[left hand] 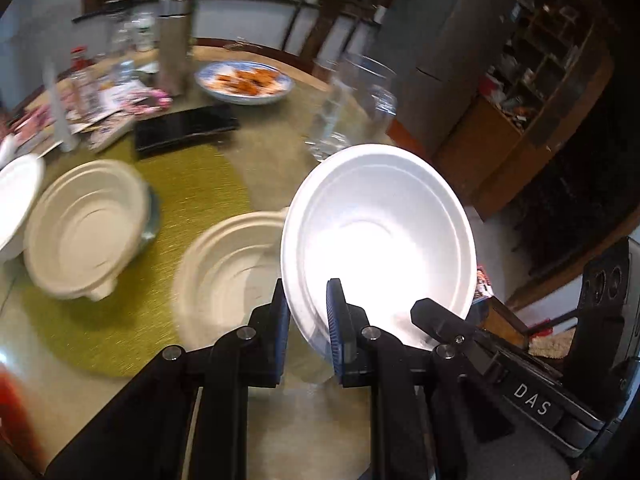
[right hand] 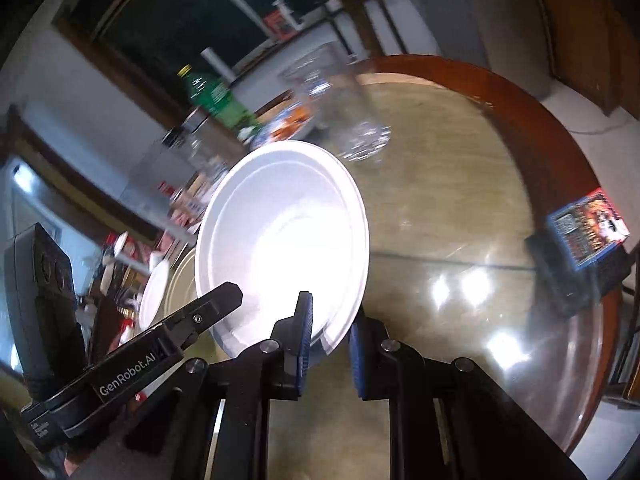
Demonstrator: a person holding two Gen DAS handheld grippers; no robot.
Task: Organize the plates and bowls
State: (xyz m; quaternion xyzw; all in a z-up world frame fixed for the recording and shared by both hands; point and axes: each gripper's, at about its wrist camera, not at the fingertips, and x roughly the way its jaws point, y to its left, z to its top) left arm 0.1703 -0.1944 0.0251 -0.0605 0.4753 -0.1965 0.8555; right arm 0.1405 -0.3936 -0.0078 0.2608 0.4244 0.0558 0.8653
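Two beige bowls (left hand: 86, 224) sit on the table's (left hand: 224, 408) left side, over the green mat (left hand: 192, 184). My left gripper (left hand: 308, 328) angles down, pinched tight on the white bowl's (left hand: 380, 236) near-left rim. My right gripper (right hand: 330, 336) tilts down too, clamped on its near-right rim, bowl off the table.

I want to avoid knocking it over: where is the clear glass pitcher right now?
In the left wrist view the clear glass pitcher stands on the table just behind the lifted white bowl, right of the blue-rimmed food plate.
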